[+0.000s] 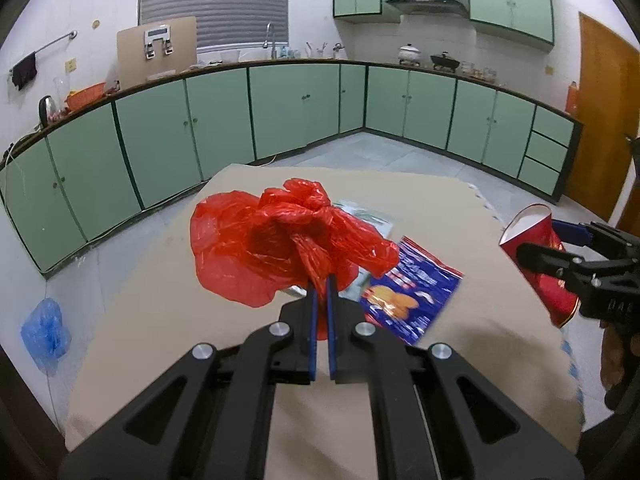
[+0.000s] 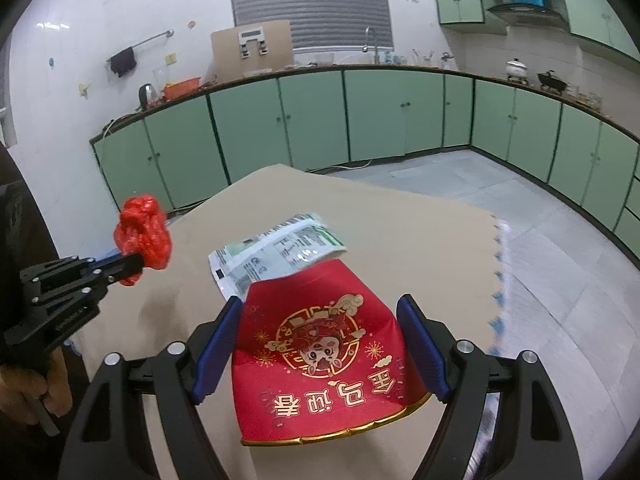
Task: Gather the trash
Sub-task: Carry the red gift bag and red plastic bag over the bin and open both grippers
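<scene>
My left gripper [image 1: 321,286] is shut on a crumpled red plastic bag [image 1: 280,246] and holds it above the tan mat [image 1: 460,208]; the bag also shows at the left of the right wrist view [image 2: 142,234]. My right gripper [image 2: 320,312] is shut on a red paper cup [image 2: 324,360] with a gold rim and cartoon print, squeezed between the blue pads; it shows at the right of the left wrist view [image 1: 538,256]. A blue snack wrapper [image 1: 408,292] and a white-green pouch [image 2: 276,250] lie flat on the mat.
The mat lies over a low table in a kitchen with green cabinets [image 1: 280,112] along the walls. A blue plastic bag [image 1: 46,334] lies on the floor at left. A wooden door [image 1: 600,120] is at right.
</scene>
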The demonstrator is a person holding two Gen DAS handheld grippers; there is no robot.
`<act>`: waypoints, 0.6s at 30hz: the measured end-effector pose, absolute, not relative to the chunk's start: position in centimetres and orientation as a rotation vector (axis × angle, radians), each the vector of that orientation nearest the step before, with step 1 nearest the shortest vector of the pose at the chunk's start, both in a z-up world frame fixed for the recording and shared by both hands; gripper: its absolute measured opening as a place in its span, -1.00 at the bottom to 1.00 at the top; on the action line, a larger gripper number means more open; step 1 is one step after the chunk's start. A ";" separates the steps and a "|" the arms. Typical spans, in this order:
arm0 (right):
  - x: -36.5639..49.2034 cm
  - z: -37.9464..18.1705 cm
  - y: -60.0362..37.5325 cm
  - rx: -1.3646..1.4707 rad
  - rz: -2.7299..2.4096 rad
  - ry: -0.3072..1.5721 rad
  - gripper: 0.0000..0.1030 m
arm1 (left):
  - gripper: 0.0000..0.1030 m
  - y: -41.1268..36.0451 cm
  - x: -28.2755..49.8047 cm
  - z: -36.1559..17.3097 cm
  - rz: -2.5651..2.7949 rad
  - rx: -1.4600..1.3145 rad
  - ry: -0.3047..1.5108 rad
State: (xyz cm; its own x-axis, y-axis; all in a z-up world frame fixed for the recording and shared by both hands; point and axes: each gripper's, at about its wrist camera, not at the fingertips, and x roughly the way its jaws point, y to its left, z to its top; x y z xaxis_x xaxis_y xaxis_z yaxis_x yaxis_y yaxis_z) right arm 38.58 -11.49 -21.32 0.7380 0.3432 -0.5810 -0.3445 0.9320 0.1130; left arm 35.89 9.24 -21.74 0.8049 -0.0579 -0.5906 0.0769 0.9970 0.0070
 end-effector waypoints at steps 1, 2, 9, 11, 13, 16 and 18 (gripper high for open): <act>37.9 -21.2 -12.1 0.002 0.368 0.637 0.50 | -0.95 8.8 35.1 -21.6 -0.083 0.033 0.633; 37.2 -21.0 -12.6 0.007 0.358 0.637 0.50 | -0.95 8.6 34.7 -21.5 -0.092 0.035 0.634; 31.7 -21.6 -17.8 0.057 0.255 0.664 0.50 | -0.95 3.9 30.3 -21.4 -0.213 0.074 0.650; 30.3 -22.1 -19.2 0.074 0.223 0.677 0.50 | -0.95 2.0 29.1 -21.5 -0.261 0.085 0.654; 28.7 -22.8 -21.1 0.093 0.178 0.694 0.50 | -0.95 -0.2 27.8 -21.6 -0.318 0.107 0.655; 26.7 -23.7 -23.4 0.120 0.123 0.715 0.50 | -0.95 -3.7 26.2 -21.9 -0.403 0.132 0.656; 25.2 -24.5 -25.3 0.138 0.076 0.731 0.50 | -0.95 -5.8 25.2 -22.4 -0.456 0.149 0.656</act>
State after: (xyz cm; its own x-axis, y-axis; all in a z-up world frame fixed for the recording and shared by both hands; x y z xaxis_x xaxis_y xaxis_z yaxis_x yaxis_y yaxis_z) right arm 25.18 -25.26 -24.51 0.7424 0.1169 -0.6596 -0.0209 0.9882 0.1517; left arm 25.25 -5.78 -22.35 0.6978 -0.3613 -0.6185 0.4537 0.8911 -0.0086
